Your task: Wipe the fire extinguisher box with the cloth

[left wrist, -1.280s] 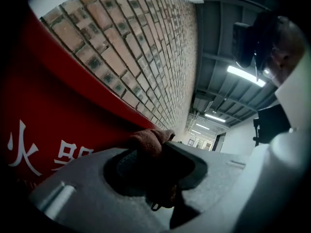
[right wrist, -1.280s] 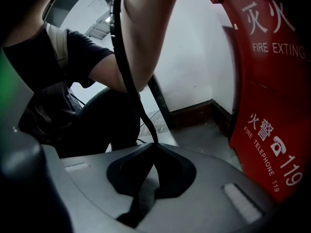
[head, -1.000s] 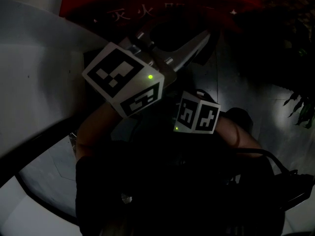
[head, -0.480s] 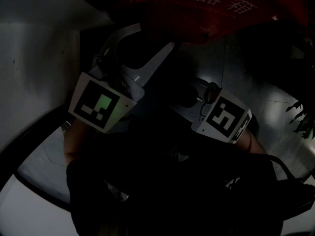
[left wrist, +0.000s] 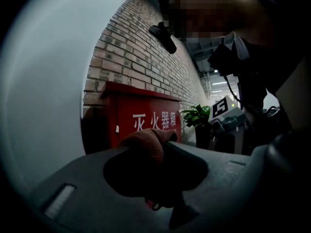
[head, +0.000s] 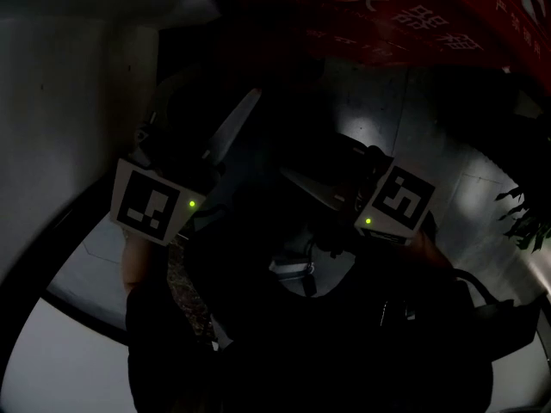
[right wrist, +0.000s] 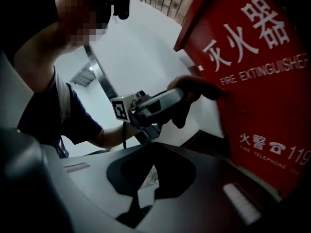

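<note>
Clamping a bunched reddish-brown cloth (left wrist: 146, 143) at their tips, the left tongs (left wrist: 163, 141) are shut on it; the fabric bulges up and over the left jaw, and a small fold hangs beneath. Straight ahead of these tongs stands the red fire extinguisher box (left wrist: 146, 118) with white lettering on its front, set against a brick wall (left wrist: 141, 47), with a pale curved surface (left wrist: 43, 91) to its left and a potted plant (left wrist: 195, 115) to its right. The right tongs (right wrist: 149, 147) have their jaws together with nothing between them. They are held low and close to the box's lower front, just beside the telephone print. In the right gripper view, the left tongs reach in from the left, and the dark wad of cloth at their tips appears to touch the front of the box near its left edge, level with the English lettering. The head view is very dark: both marker cubes show side by side below the box's red face, the left one nearer the pale wall, and the cloth cannot be made out there.
</note>
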